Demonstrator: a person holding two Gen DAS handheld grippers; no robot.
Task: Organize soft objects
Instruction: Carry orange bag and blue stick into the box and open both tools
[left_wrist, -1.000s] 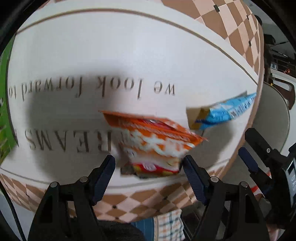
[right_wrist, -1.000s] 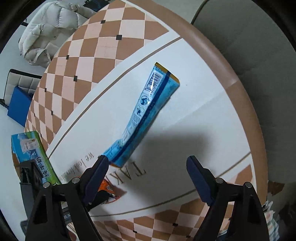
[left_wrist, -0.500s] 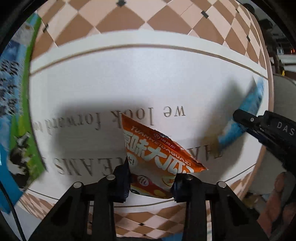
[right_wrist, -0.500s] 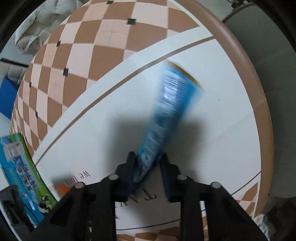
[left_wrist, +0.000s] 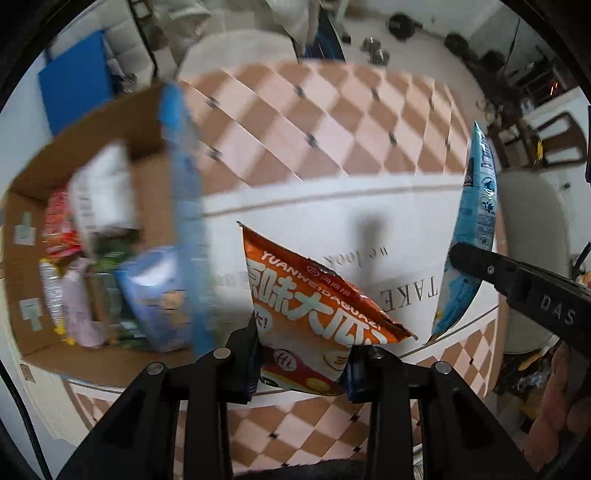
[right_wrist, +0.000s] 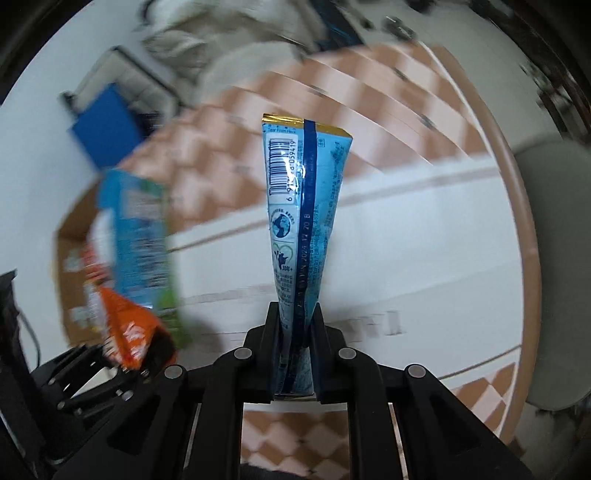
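Note:
My left gripper (left_wrist: 303, 363) is shut on an orange snack bag (left_wrist: 314, 306) and holds it up above the round table (left_wrist: 332, 206). My right gripper (right_wrist: 295, 350) is shut on a long light-blue packet (right_wrist: 303, 206) that stands upright between the jaws. The blue packet also shows at the right of the left wrist view (left_wrist: 472, 236), with the right gripper's black body below it. The orange bag shows at the lower left of the right wrist view (right_wrist: 125, 328). An open cardboard box (left_wrist: 48, 206) with several packets inside lies at the left.
A tall blue-and-green carton (left_wrist: 184, 206) stands at the box's near side, blurred. It also shows in the right wrist view (right_wrist: 140, 236). A pale chair (left_wrist: 532, 243) is beyond the table's right rim. A blue panel (left_wrist: 74, 74) stands at the back left.
Both grippers closed on their packets and lifted them off the table. The views swung up and left, bringing the cardboard box into sight.

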